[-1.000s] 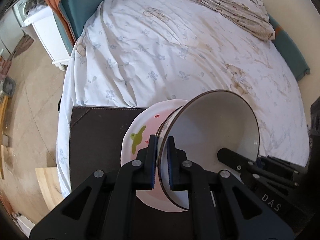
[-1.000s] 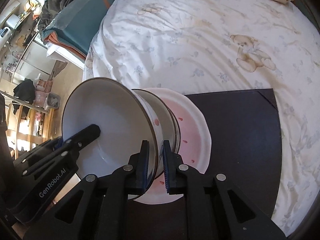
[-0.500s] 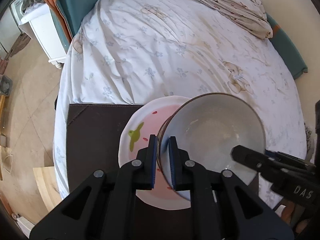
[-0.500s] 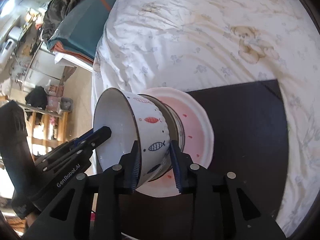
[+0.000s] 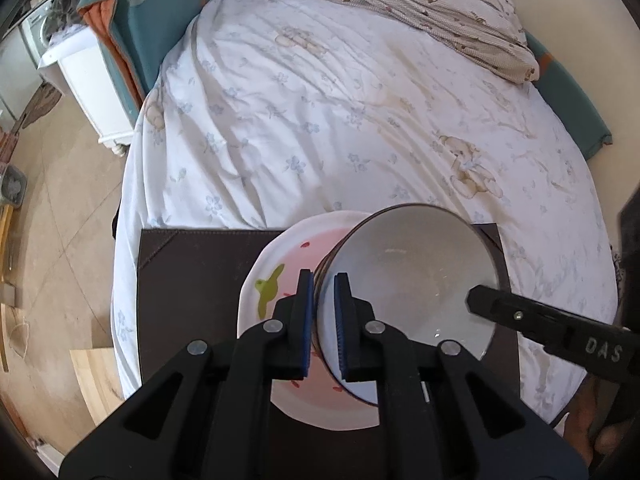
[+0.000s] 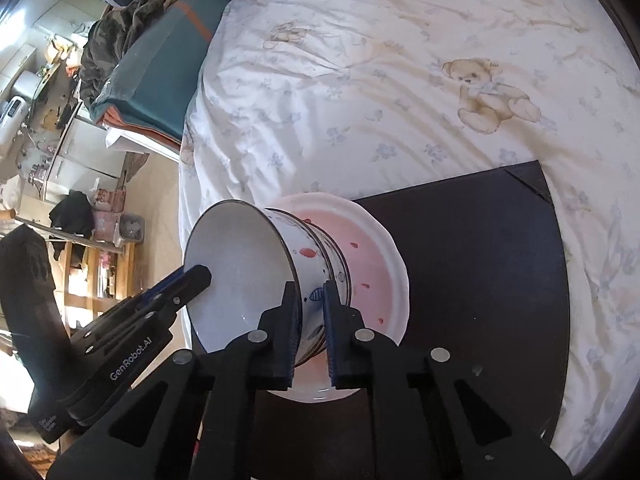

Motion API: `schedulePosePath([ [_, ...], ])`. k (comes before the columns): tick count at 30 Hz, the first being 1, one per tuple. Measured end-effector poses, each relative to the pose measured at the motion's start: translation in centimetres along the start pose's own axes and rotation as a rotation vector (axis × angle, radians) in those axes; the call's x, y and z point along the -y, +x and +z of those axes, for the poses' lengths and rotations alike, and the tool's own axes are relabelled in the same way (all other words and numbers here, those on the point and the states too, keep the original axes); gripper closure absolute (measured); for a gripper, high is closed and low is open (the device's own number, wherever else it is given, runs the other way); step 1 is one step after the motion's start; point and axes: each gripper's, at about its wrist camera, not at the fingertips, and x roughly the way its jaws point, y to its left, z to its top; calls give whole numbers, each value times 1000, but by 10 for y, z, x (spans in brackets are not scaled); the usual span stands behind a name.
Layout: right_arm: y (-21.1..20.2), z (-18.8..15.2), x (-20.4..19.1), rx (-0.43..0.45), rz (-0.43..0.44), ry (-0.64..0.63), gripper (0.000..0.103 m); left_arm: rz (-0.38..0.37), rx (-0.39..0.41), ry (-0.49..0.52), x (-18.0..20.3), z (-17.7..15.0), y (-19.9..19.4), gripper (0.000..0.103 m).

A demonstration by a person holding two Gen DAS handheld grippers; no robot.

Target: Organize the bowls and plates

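Note:
A white bowl [image 5: 408,280] with a dark rim and painted fish outside [image 6: 308,254] is tipped on its side into a second bowl [image 6: 340,268]. Both rest on a pink-centred white plate [image 5: 280,256] on a dark brown mat [image 5: 192,280]. My left gripper [image 5: 323,276] is shut on the top bowl's near rim, and its tip shows inside the bowl in the right wrist view [image 6: 196,276]. My right gripper [image 6: 311,286] has its jaws closing on the opposite side, with the fish-painted wall between the pads. Its tip crosses the bowl's right rim [image 5: 476,300].
The mat [image 6: 480,260] lies on a bed with a white flowered sheet [image 5: 320,100]. A crumpled beige blanket [image 5: 420,4] lies at the far end. A teal folded quilt [image 5: 160,12] and a white cabinet [image 5: 92,88] stand left, beside tiled floor [image 5: 60,220].
The right gripper let go of the rim, opened wide around the bowl wall, drew back toward the bowl's edge and narrowed again. The left gripper kept its hold and stayed put.

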Motion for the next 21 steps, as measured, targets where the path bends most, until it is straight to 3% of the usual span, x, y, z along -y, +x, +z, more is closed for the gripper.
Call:
schedulePosePath([
  [6, 5, 3, 25, -80, 134, 153, 90, -35, -30, -42, -4, 6, -1, 96],
  [12, 8, 3, 25, -75, 130, 168, 90, -16, -50, -37, -1, 4, 9, 96],
  [17, 5, 1, 18, -52, 67, 95, 91, 20, -43, -10, 5, 0, 7, 95],
  [21, -15, -4, -5, 40, -69, -43, 87, 19, -46, -26, 0, 1, 6, 90],
])
